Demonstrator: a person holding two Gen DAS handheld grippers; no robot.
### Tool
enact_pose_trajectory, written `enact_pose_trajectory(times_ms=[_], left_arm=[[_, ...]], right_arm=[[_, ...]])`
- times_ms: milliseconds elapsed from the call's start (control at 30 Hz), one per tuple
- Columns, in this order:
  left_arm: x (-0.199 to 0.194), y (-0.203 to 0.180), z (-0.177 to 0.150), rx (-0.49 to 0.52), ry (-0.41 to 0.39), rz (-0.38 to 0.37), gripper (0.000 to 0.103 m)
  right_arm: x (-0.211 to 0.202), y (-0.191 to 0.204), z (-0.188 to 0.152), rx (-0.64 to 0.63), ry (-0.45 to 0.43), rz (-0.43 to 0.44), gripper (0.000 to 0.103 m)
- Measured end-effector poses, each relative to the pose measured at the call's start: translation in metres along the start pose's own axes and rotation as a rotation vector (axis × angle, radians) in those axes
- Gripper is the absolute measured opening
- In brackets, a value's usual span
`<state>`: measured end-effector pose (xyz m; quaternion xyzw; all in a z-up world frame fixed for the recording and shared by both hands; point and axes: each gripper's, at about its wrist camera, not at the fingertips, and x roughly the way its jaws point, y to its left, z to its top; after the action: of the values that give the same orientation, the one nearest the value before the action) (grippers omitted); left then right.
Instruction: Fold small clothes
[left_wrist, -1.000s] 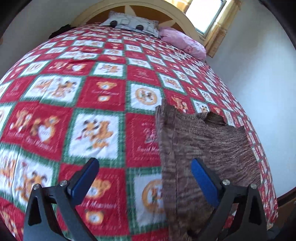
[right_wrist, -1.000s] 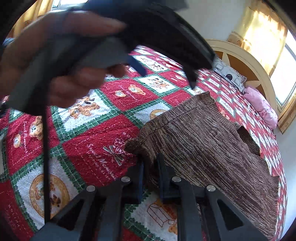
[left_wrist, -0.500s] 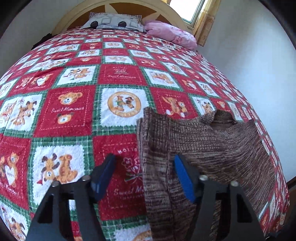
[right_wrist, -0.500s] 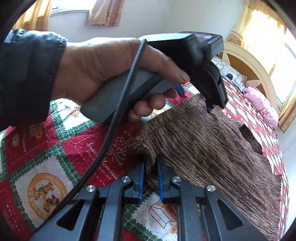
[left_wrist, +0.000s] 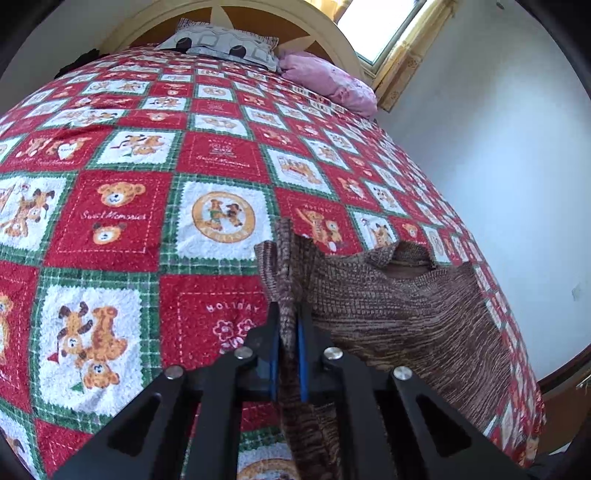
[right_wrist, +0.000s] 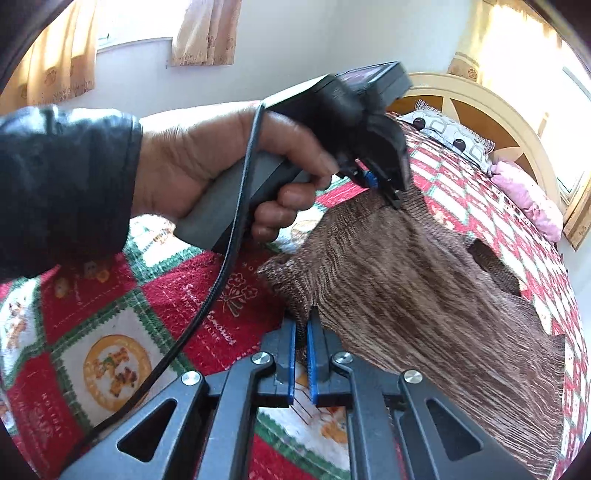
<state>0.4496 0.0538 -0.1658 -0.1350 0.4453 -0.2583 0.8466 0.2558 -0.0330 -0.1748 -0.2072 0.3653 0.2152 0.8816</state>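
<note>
A small brown knit sweater (left_wrist: 399, 306) lies on the red, green and white teddy-bear quilt (left_wrist: 122, 229). My left gripper (left_wrist: 288, 314) is shut on the sweater's left edge near the shoulder, and the pinched fabric stands up in a ridge. In the right wrist view my right gripper (right_wrist: 302, 325) is shut on the sweater's (right_wrist: 424, 302) lower left corner, lifted slightly. The left gripper (right_wrist: 384, 184), held by a hand, grips the far edge there.
A grey patterned pillow (left_wrist: 221, 40) and a pink pillow (left_wrist: 328, 81) lie at the cream headboard (left_wrist: 295, 22). A white wall (left_wrist: 498, 147) runs along the bed's right side. The left gripper's black cable (right_wrist: 221, 266) hangs across the quilt.
My left gripper moved right onto the sweater's left edge and closed on it, bunching the fabric up. My right gripper stayed shut on the lower corner.
</note>
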Motion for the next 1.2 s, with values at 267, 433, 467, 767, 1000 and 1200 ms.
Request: enact_pose_trajectory(times_ms=[267, 433, 467, 767, 1000, 1200], left_arm=[[-0.015, -0.017, 0.011, -0.029, -0.046, -0.041, 0.008], [-0.018, -0.039, 0.022, -0.033, -0.069, -0.061, 0.008], [-0.017, -0.044, 0.024, -0.03, -0.073, -0.065, 0.008], [-0.004, -0.109, 0.041, 0.027, -0.064, -0.087, 0.008], [0.019, -0.166, 0.046, 0.102, -0.036, -0.113, 0.008], [0.047, -0.211, 0.044, 0.153, 0.004, -0.134, 0.008]], right_arm=[[-0.045, -0.048, -0.002, 0.105, -0.091, -0.01, 0.004], [-0.064, -0.079, -0.012, 0.175, -0.129, -0.02, 0.004], [-0.066, -0.082, -0.013, 0.185, -0.134, -0.02, 0.004], [-0.099, -0.133, -0.042, 0.308, -0.19, -0.029, 0.004], [-0.123, -0.172, -0.076, 0.416, -0.219, -0.05, 0.004], [-0.134, -0.206, -0.112, 0.512, -0.208, -0.07, 0.004]])
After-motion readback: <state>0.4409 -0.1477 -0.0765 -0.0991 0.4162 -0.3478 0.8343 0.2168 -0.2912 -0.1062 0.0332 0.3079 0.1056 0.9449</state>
